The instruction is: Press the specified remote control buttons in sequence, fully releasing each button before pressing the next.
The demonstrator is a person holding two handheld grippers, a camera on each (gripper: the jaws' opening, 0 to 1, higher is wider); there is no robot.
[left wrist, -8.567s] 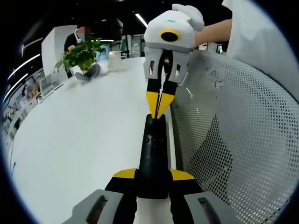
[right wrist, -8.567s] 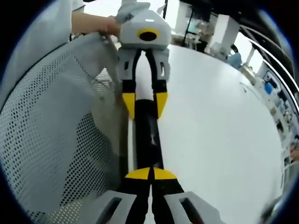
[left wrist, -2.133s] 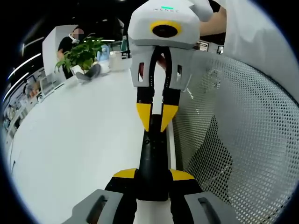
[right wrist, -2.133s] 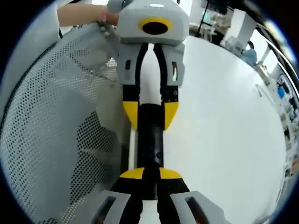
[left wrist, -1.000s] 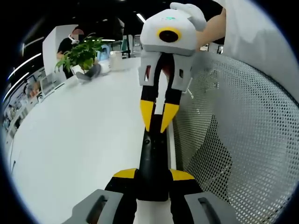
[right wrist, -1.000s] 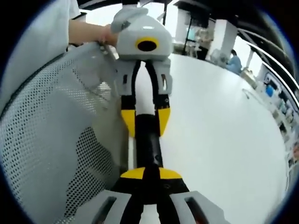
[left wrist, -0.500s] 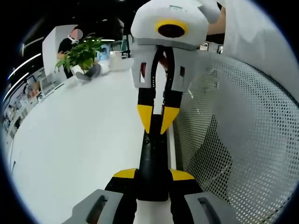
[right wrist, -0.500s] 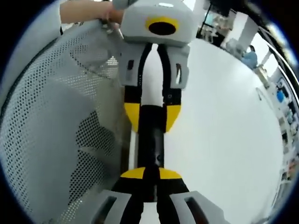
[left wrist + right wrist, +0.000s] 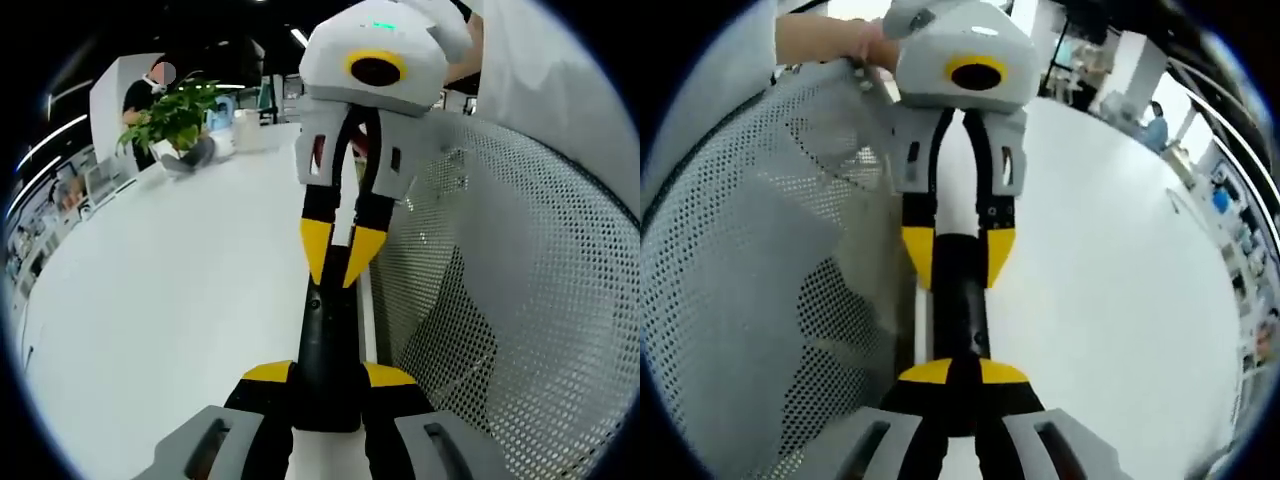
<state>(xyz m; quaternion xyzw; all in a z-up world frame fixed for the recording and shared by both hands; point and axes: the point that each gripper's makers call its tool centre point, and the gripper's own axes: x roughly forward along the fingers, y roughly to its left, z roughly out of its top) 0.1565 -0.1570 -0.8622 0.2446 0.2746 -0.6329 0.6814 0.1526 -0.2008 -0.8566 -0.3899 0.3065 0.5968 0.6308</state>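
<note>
White table (image 9: 170,300) takes most of the scene; a perforated mesh chair back (image 9: 500,300) stands right at its edge, close beside the work. Potted plant (image 9: 175,115) sits far down the table.

Left gripper (image 9: 328,375): jaws clamped on the near end of the black remote control (image 9: 328,335), holding it lengthwise over the table edge. In the right gripper view the same remote (image 9: 960,300) runs between the two tools, its far end gripped by those yellow pads.

Right gripper (image 9: 338,262): jaws nearly together, tips pointed down over the remote's upper face. From the right gripper view its own tips (image 9: 960,372) sit on or just above the black body; contact cannot be told for certain.

Judgement: a press is in hand or just ending. To do it well, keep the left clamp steady, bring the tips straight down on one button only, then lift fully clear before shifting along. Small buttons (image 9: 316,303) are barely resolvable, so aim needs care
</note>
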